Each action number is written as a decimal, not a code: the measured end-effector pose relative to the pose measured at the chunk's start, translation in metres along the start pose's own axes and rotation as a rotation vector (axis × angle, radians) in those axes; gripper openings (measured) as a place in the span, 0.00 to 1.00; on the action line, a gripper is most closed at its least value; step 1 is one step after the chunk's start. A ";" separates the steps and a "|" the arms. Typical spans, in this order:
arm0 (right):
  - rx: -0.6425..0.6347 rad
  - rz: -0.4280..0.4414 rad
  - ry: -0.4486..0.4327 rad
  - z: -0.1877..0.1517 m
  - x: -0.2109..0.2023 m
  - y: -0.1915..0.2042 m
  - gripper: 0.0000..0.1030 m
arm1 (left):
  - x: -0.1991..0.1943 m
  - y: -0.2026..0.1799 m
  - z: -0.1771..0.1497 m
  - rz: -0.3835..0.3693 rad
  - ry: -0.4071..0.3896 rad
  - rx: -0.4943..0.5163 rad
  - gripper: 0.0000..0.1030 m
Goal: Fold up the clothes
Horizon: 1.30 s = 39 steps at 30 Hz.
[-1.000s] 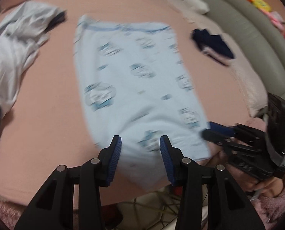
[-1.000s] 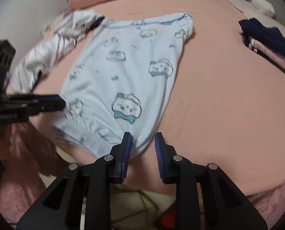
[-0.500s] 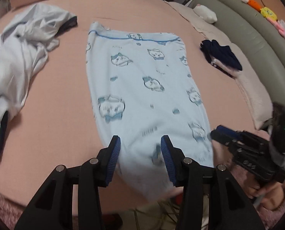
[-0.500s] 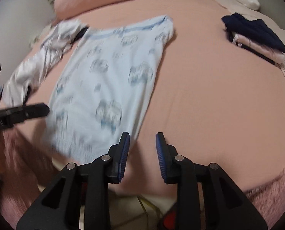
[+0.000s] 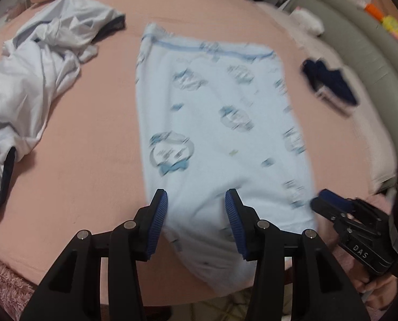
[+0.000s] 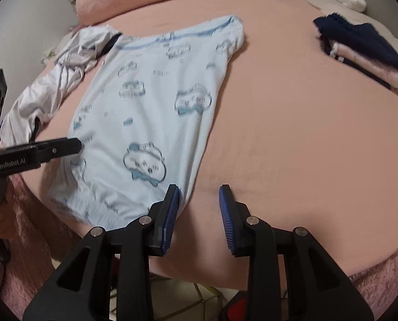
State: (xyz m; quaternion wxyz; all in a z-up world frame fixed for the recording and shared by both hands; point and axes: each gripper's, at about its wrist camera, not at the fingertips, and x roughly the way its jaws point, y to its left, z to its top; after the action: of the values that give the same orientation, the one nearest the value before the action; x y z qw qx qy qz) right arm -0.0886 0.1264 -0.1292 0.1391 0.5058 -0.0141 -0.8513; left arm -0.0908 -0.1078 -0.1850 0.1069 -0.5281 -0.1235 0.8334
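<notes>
Right-wrist view reads "GenRobot.AI" in pale letters on the black body of the left gripper [image 6: 76,144], off to the left of the right gripper [image 6: 199,206]; the left-wrist view shows "DAS" on the right one. Both stand open, ribbed blue pads [image 5: 157,224] gripping nothing, and the right jaws have just been widening. Soft light-blue cartoon-print garment [image 5: 212,139] lies flat on the pink bed [image 6: 305,133], its near hem under the left jaws and just left of the right tool.
</notes>
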 end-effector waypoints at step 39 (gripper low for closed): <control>-0.068 -0.053 0.074 0.220 0.105 -0.071 0.30 | 0.082 0.034 0.188 0.104 -0.073 -0.018 0.49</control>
State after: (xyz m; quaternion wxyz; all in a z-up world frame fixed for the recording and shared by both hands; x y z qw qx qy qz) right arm -0.3418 0.1427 -0.1236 0.1340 0.5321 0.0332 -0.8354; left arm -0.2970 -0.1321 -0.1884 0.0542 -0.5038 -0.1074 0.8554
